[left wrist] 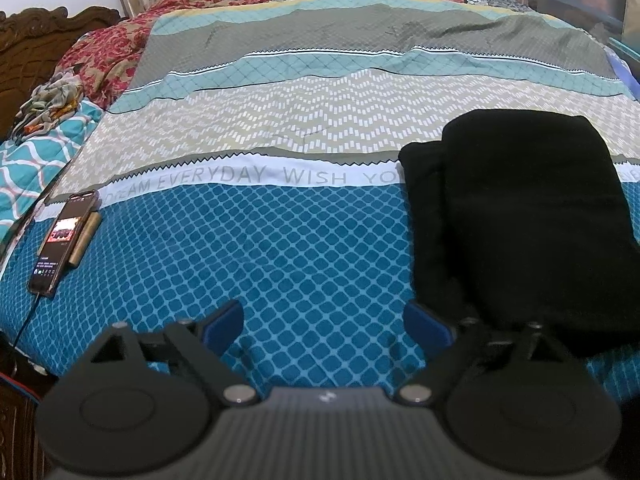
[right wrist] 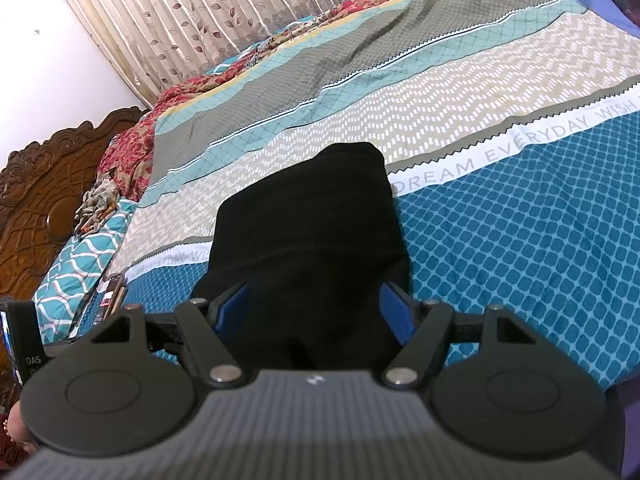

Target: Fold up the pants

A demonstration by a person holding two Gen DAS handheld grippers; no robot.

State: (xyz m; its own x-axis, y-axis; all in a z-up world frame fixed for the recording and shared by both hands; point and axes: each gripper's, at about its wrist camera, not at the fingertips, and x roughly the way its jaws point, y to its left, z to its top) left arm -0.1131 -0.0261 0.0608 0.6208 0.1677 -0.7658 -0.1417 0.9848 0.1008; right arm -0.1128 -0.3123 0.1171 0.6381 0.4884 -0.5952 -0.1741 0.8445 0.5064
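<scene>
The black pants (left wrist: 520, 220) lie folded into a thick stack on the patterned bedsheet (left wrist: 280, 240), at the right of the left wrist view. My left gripper (left wrist: 324, 320) is open over bare blue sheet with nothing between its fingers. Its right fingertip (left wrist: 424, 320) sits just beside the stack's near left corner. In the right wrist view the pants (right wrist: 312, 220) fill the middle. My right gripper (right wrist: 314, 300) hangs open over their near end. The cloth spreads wider than both blue pads, which do not press on it.
A phone (left wrist: 60, 236) with a lit screen and a cable lies near the bed's left edge. Crumpled cloth (left wrist: 48, 104) and a red floral cover (left wrist: 104, 52) sit by the carved wooden headboard (right wrist: 40, 200). Curtains (right wrist: 200, 20) hang behind the bed.
</scene>
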